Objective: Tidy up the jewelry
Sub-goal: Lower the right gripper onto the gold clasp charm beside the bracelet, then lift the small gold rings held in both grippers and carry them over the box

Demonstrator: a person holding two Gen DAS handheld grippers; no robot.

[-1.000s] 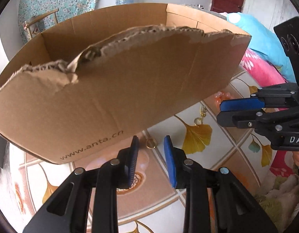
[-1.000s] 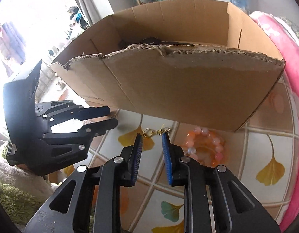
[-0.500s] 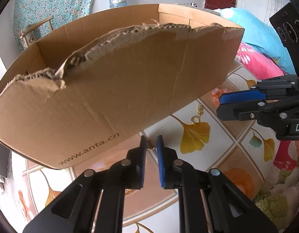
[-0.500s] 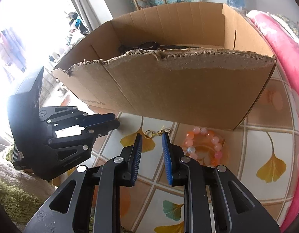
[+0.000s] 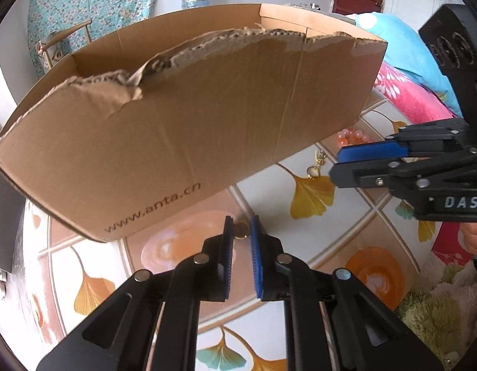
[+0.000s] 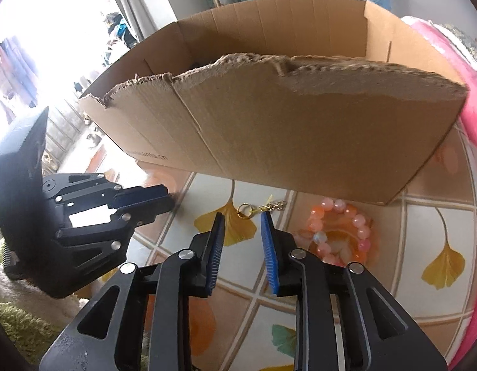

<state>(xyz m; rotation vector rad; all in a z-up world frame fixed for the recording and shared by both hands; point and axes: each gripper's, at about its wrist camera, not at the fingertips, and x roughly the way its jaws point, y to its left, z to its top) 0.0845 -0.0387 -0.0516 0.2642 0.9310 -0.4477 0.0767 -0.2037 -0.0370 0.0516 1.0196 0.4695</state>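
Note:
A torn cardboard box (image 5: pixel 189 117) stands on a ginkgo-leaf patterned cloth; it also shows in the right wrist view (image 6: pixel 300 130). My left gripper (image 5: pixel 241 232) is shut on a small gold ring (image 5: pixel 240 230) just in front of the box. My right gripper (image 6: pixel 242 219) is open, just short of a gold clasp chain (image 6: pixel 260 208) lying on the cloth. The chain also shows in the left wrist view (image 5: pixel 317 165). A pink and orange bead bracelet (image 6: pixel 340 232) lies to the right of the chain, near the box's corner.
A pink floral blanket (image 6: pixel 473 130) borders the cloth on the right. A green shaggy rug (image 5: pixel 436 315) lies near the front. A wooden chair (image 5: pixel 56 46) and a floral curtain (image 5: pixel 93 3) stand behind the box.
My left gripper has closed from open onto the gold ring. My right gripper has stayed open and edged closer to the gold chain.

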